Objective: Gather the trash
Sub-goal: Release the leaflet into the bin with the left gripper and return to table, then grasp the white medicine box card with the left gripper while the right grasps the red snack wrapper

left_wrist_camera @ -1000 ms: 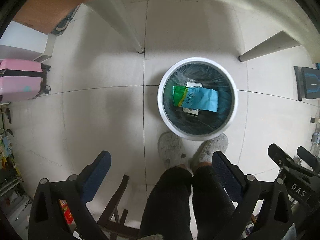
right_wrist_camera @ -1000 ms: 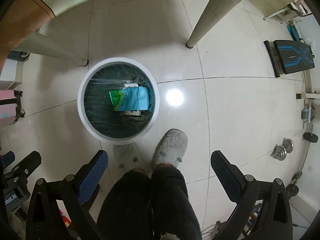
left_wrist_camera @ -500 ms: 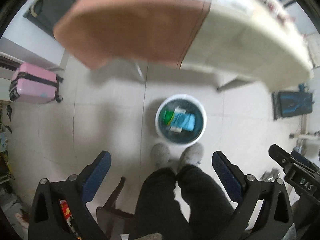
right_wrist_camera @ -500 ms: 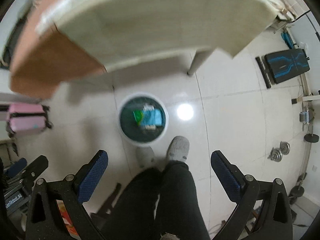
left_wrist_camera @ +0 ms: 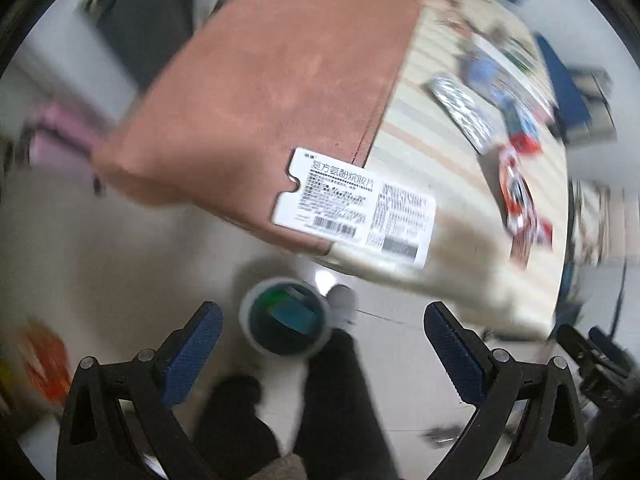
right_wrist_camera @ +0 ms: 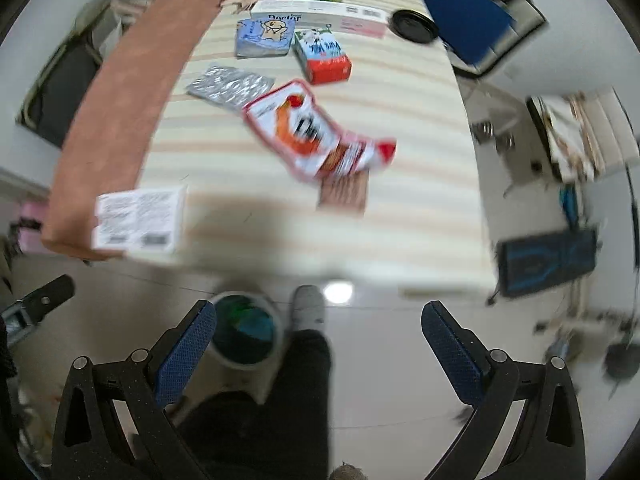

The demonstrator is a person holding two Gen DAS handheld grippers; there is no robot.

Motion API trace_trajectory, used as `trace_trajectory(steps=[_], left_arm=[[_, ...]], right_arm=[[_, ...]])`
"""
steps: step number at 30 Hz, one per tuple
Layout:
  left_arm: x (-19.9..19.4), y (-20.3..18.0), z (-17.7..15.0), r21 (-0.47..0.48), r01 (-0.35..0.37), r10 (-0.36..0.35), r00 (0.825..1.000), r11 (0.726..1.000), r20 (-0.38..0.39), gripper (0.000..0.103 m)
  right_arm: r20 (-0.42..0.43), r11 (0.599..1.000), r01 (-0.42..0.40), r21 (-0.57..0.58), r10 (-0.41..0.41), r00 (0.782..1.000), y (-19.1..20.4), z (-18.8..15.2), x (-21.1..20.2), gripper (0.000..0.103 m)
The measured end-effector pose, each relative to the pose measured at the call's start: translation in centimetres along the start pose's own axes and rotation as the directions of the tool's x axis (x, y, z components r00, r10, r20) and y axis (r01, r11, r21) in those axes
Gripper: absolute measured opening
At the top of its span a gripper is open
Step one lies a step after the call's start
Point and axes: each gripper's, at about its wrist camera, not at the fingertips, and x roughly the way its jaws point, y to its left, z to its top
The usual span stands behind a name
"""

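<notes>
Both grippers hang above a cluttered table (right_wrist_camera: pixel 400 208), the left gripper (left_wrist_camera: pixel 320 332) and the right gripper (right_wrist_camera: pixel 318 330) each with its blue-padded fingers spread wide and nothing between them, apparently ready for a pick. The trash lies scattered on the striped tabletop: a flattened white medicine box (left_wrist_camera: pixel 354 208) at the near edge, half on a brown cloth (left_wrist_camera: pixel 280 80), a torn red-and-white wrapper (right_wrist_camera: pixel 316 136) near the middle, a silver blister sheet (right_wrist_camera: pixel 230 86) just beyond it, and small cartons farther back. On the floor below the near edge stands a round bin (right_wrist_camera: pixel 246 332), already holding a green-and-blue packet, beside the person's slippered foot (right_wrist_camera: pixel 306 308) and within easy reach of the table. Blur softens both views, so the smaller brown packet (right_wrist_camera: pixel 344 192) beside the wrapper cannot be identified with confidence. Judging by position, the white box looks the nearest candidate.
</notes>
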Motion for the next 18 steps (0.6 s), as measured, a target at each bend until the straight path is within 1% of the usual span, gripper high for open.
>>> trace_trajectory(steps=[1, 3, 4, 5, 7, 8, 9, 10, 11, 12, 14, 15, 16, 17, 18], left_arm=[[0.5, -0.2, 0.5, -0.056, 0.021, -0.022, 1.0, 0.998, -0.02, 0.103], [2.6, -0.2, 1.5, -0.194, 0.061, -0.075, 0.995, 0.979, -0.067, 0.103], [3.9, -0.4, 2.3, -0.273, 0.066, -0.096, 0.991, 0.96, -0.098, 0.102], [4.9, -0.3, 2.7, -0.329, 0.071, -0.115, 0.987, 0.942, -0.116, 0.101], [6.9, -0.1, 3.5, -0.454, 0.074, -0.154, 0.978, 0.888, -0.143, 0.101], [7.6, 0.1, 3.7, -0.502, 0.08, -0.173, 0.975, 0.861, -0.142, 0.101], [8.5, 0.2, 4.0, -0.556, 0.081, -0.189, 0.972, 0.827, -0.139, 0.101], [8.8, 0.3, 4.1, -0.585, 0.081, -0.194, 0.972, 0.807, -0.133, 0.101], [9.2, 0.4, 4.4, -0.622, 0.084, -0.199, 0.973, 0.779, -0.119, 0.101], [9.5, 0.4, 4.7, -0.645, 0.072, -0.188, 0.976, 0.761, -0.113, 0.101], [9.6, 0.6, 5.1, -0.673, 0.049, -0.158, 0.982, 0.738, -0.101, 0.101], [9.6, 0.6, 5.3, -0.684, 0.03, -0.131, 0.987, 0.729, -0.096, 0.098], [9.6, 0.6, 5.6, -0.686, 0.01, -0.108, 0.989, 0.728, -0.1, 0.09], [9.6, 0.4, 5.8, -0.684, -0.024, -0.074, 0.991, 0.729, -0.114, 0.09], [9.6, 0.2, 6.1, -0.682, -0.041, -0.057, 0.991, 0.73, -0.121, 0.09]], right_arm=[[-0.013, 0.999, 0.008, -0.032, -0.008, 1.0, -0.2, 1.4, 0.8, 0.103], [-0.046, 0.994, 0.024, -0.103, -0.029, 0.999, -0.5, 4.5, 3.1, 0.103], [-0.06, 0.992, 0.024, -0.127, -0.032, 0.998, -0.3, 5.6, 4.0, 0.103], [-0.086, 0.987, 0.023, -0.158, -0.037, 0.996, -0.3, 7.0, 5.4, 0.103], [-0.122, 0.98, 0.013, -0.196, -0.038, 0.992, -0.1, 9.0, 7.9, 0.103], [-0.142, 0.976, 0.006, -0.218, -0.038, 0.989, 0.0, 10.0, 9.1, 0.103], [-0.157, 0.972, -0.002, -0.237, -0.036, 0.987, 0.1, 10.7, 10.1, 0.103], [-0.166, 0.968, -0.009, -0.251, -0.034, 0.985, 0.3, 11.0, 10.8, 0.103], [-0.177, 0.964, -0.017, -0.265, -0.031, 0.984, 0.5, 11.5, 11.5, 0.103], [-0.188, 0.96, -0.029, -0.28, -0.025, 0.982, 0.7, 11.9, 12.2, 0.103], [-0.202, 0.952, -0.047, -0.303, -0.016, 0.979, 1.0, 12.4, 13.3, 0.103], [-0.207, 0.948, -0.056, -0.313, -0.011, 0.978, 1.2, 12.6, 13.7, 0.103], [-0.21, 0.946, -0.065, -0.317, -0.004, 0.978, 1.3, 12.7, 14.1, 0.103], [-0.211, 0.946, -0.072, -0.317, 0.004, 0.977, 1.4, 12.8, 14.4, 0.103], [-0.211, 0.945, -0.081, -0.316, 0.013, 0.977, 1.5, 12.9, 14.6, 0.1]])
